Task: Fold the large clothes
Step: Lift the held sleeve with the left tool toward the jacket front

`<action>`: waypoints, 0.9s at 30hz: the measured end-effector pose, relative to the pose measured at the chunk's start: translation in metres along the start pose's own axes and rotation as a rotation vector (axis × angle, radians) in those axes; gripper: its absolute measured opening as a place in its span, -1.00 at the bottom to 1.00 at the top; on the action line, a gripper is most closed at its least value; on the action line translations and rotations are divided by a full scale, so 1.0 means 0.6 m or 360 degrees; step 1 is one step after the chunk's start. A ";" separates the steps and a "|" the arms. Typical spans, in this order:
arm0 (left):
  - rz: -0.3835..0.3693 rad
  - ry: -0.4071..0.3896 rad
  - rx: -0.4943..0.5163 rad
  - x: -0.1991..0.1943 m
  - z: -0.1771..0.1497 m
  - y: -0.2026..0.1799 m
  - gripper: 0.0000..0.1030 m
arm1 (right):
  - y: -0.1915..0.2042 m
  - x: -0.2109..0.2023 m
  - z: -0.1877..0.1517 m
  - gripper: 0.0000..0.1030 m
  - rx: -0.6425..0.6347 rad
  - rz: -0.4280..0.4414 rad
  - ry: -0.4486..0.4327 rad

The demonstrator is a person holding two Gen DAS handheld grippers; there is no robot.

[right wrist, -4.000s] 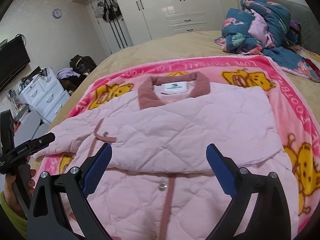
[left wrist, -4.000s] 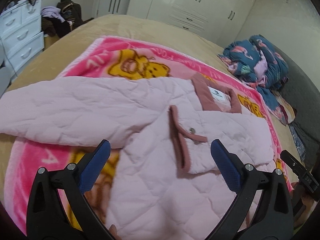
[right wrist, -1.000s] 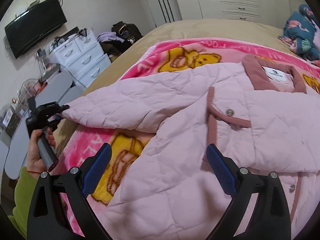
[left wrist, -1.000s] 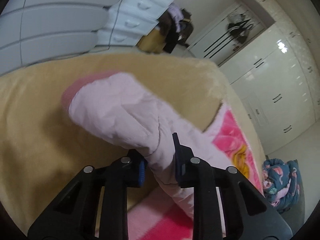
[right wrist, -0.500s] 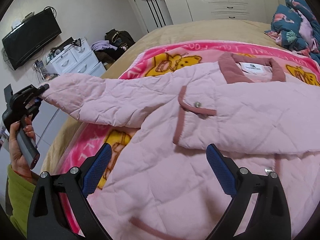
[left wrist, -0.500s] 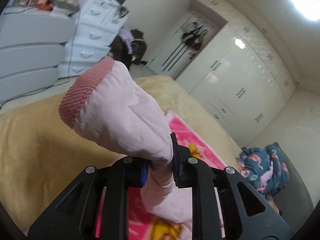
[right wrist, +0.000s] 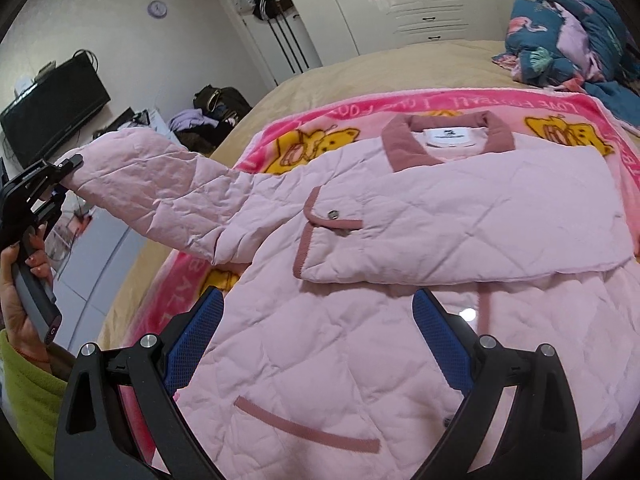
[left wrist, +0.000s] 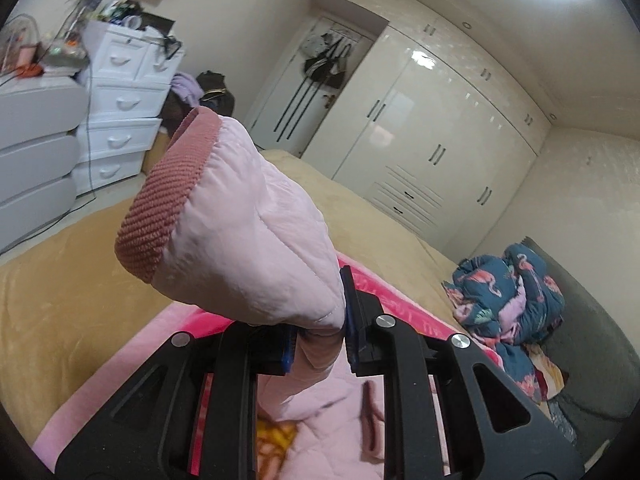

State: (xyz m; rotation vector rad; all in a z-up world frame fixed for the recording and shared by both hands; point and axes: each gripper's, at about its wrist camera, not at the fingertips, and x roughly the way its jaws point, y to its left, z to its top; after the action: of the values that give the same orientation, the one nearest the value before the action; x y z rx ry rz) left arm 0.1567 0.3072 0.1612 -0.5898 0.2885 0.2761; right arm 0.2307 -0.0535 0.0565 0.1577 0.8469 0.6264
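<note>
Here the left tongs [left wrist: 318,334] are clenched on the left sleeve [right wrist: 160,188] of the pink quilted jacket [right wrist: 400,240] just behind its ribbed cuff [left wrist: 166,196], holding it lifted off the bed [right wrist: 360,72] and stretched out to the left. The jacket's body lies face up on the pink bear-print blanket [right wrist: 320,136], its other sleeve folded across the chest. The right tongs [right wrist: 318,330] hang released, jaws wide apart, over the jacket's lower front, holding nothing. A crumpled flamingo-print quilt [right wrist: 560,28] lies far right.
</note>
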 end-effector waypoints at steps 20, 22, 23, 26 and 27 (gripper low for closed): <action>-0.0127 0.0100 0.0246 0.010 -0.054 -0.189 -0.78 | -0.105 -0.105 -0.012 0.84 0.0201 0.0036 -0.0144; -0.0141 0.0105 0.0275 0.012 -0.060 -0.209 -0.78 | -0.116 -0.113 -0.015 0.84 0.0218 0.0040 -0.0157; -0.0148 0.0110 0.0287 0.013 -0.063 -0.218 -0.78 | -0.121 -0.116 -0.016 0.84 0.0227 0.0040 -0.0162; -0.0169 0.0130 0.0316 0.019 -0.073 -0.241 -0.78 | -0.140 -0.126 -0.019 0.84 0.0261 0.0043 -0.0178; -0.0180 0.0142 0.0332 0.022 -0.079 -0.253 -0.78 | -0.146 -0.129 -0.020 0.84 0.0271 0.0041 -0.0184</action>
State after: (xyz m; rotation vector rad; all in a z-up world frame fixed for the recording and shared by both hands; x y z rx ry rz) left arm 0.2110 0.1613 0.1953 -0.4111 0.3639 0.1087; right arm 0.2233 -0.1703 0.0666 0.3565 0.7869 0.5634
